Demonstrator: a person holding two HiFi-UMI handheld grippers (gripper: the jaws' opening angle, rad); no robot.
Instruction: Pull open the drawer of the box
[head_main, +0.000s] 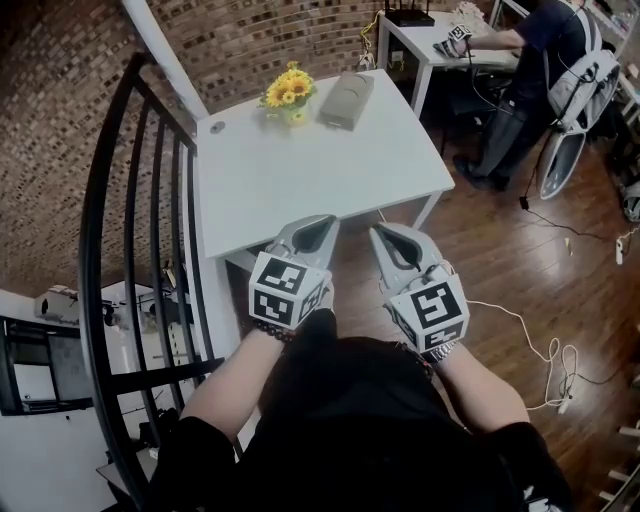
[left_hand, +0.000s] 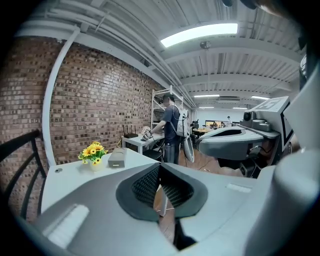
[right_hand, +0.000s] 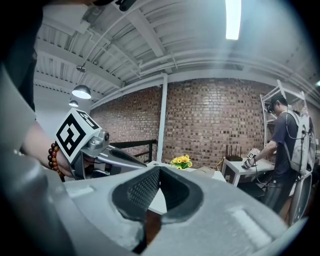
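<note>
Both hands are held in close to the chest with the forearms bent up, so the left gripper (head_main: 312, 228) and right gripper (head_main: 392, 240) sit side by side. They're near each other but not touching, and their tips point forward and a bit inward at the table. Each marker cube faces up toward the head camera. There's a bead bracelet (head_main: 268, 328) on the left wrist.

The left gripper's jaws are pressed together with nothing between them, and the right gripper's jaws are the same, closed on nothing.

As for room to move, the tips hover right at the near edge of the white table (head_main: 300, 170), with the left one just over it and the right one over the wood floor (head_main: 500, 250) past the near right corner. A black railing (head_main: 100, 250) runs close along the left side of the table. The right side is open floor with a white cable (head_main: 520, 330) lying on it. Another person (head_main: 530, 50) stands at a second desk farther back on the right, well clear of the grippers.

The gray box (head_main: 345, 100) lies at the far edge of the table, just beside a small pot of yellow flowers (head_main: 288, 92). It's well apart from both grippers, with the whole bare tabletop in between. I can't make out the drawer front from here.
</note>
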